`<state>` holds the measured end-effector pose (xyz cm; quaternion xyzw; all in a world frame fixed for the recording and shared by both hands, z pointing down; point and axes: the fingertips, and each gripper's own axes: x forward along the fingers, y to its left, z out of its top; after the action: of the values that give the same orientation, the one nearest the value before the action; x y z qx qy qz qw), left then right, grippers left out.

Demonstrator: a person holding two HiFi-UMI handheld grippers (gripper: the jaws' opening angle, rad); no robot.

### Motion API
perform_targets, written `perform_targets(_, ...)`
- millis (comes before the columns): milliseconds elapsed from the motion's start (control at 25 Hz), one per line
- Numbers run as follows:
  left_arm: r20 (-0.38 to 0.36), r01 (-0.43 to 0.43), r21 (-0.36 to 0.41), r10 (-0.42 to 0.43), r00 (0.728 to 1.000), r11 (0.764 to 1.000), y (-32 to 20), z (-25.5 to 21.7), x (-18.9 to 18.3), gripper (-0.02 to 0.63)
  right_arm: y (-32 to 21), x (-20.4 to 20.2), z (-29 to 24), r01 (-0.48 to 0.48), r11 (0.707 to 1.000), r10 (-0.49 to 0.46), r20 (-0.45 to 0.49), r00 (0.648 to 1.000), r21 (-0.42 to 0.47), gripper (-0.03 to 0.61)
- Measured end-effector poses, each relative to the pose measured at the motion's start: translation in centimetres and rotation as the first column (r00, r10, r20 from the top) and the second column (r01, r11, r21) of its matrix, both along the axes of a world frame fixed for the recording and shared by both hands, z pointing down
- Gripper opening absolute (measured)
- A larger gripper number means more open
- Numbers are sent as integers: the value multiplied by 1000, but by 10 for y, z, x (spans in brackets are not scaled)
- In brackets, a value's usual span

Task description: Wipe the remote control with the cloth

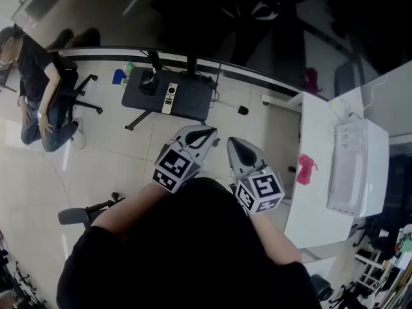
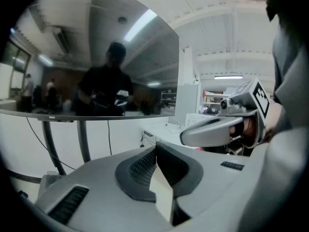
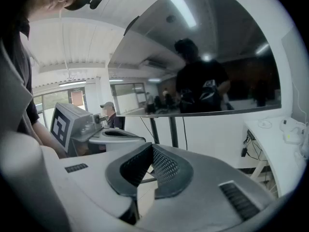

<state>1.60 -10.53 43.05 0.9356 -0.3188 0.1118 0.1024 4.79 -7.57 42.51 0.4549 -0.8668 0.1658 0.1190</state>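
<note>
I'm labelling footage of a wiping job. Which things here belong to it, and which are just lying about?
For the job: remote control; dark table under it; dark bundle beside it, maybe the cloth; left gripper and right gripper, both shut, empty.

Lying about: pink item; white box; blue object.

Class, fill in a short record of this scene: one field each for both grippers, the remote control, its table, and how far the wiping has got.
Left gripper: shut, empty, held in the air
Right gripper: shut, empty, beside the left one
White remote control: lies on the table, far from both grippers
Dark small table: stands on the pale floor ahead of the person
Wiping: not begun; no cloth is held
</note>
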Motion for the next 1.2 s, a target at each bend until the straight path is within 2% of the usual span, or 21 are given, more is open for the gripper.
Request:
perform_targets(160, 33, 96, 5, -97, 995, 995, -23, 28, -25, 3, -4, -1, 3, -9, 1000, 9, 6, 1000, 4, 6)
perform_targets(320, 65, 237, -51, -233, 970, 970, -52, 70, -61, 30, 0, -1, 9, -5, 999, 5, -22, 1000, -31, 6)
perform_targets(480, 147, 350, -102, -334, 931, 931, -86, 126, -99, 133, 5, 3, 19, -19, 997, 15, -51, 999, -72, 6)
perform_targets(560, 200, 393, -122, -365, 909, 911, -100, 158, -115, 149, 11, 7, 25, -26, 995, 19, -73, 997, -99, 6)
perform_targets(640, 253, 438, -139, -395, 883, 888, -116, 190, -131, 204, 16, 12, 30, -37, 991, 25, -95, 995, -126, 6)
perform_targets(720, 301, 485, -157, -426, 853, 860, -131, 221, -146, 227, 21, 17, 36, -50, 987, 32, -117, 993, -154, 6)
perform_targets(840, 363, 540, -179, -455, 813, 822, -152, 263, -165, 230, 29, 24, 43, -70, 979, 43, -144, 989, -191, 6)
perform_targets(960, 411, 577, -211, -464, 784, 789, -168, 302, -177, 230, 38, 31, 51, -93, 967, 52, -172, 984, -237, 6)
perform_targets(1080, 438, 608, -245, -473, 764, 755, -182, 332, -184, 230, 46, 40, 63, -120, 952, 68, -189, 980, -281, 6)
perform_targets(1200, 461, 624, -271, -470, 752, 733, -191, 354, -188, 230, 50, 44, 74, -137, 940, 77, -196, 978, -311, 6)
